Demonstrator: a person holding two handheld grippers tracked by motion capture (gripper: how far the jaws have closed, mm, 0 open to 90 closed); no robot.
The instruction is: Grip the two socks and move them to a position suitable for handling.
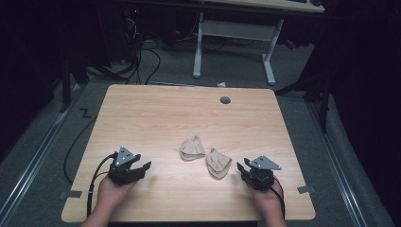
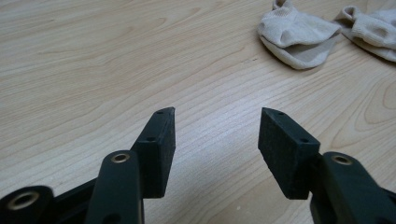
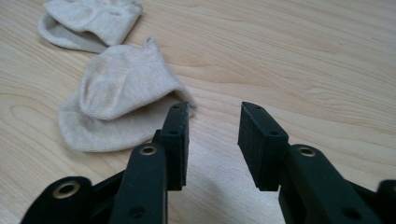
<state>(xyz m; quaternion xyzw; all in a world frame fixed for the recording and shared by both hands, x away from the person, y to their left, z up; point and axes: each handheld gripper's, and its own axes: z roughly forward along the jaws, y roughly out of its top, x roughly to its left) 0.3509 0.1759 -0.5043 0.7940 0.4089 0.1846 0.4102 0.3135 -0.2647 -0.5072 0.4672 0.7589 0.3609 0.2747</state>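
The pale rectangular tabletop (image 1: 142, 118) is a smooth wood-grain surface with a soft sheen, broken near its far edge by a small round grey plug (image 1: 225, 100). Two small beige socks (image 1: 192, 148) (image 1: 218, 163) lying toward the near edge are soft knitted cloth with a fine ribbed, matt texture. The left gripper (image 2: 217, 135) and right gripper (image 3: 214, 140) have black matt plastic-looking jaws faced with rough, grainy dark pads (image 2: 280, 149), set with brass-coloured metal eyelets.
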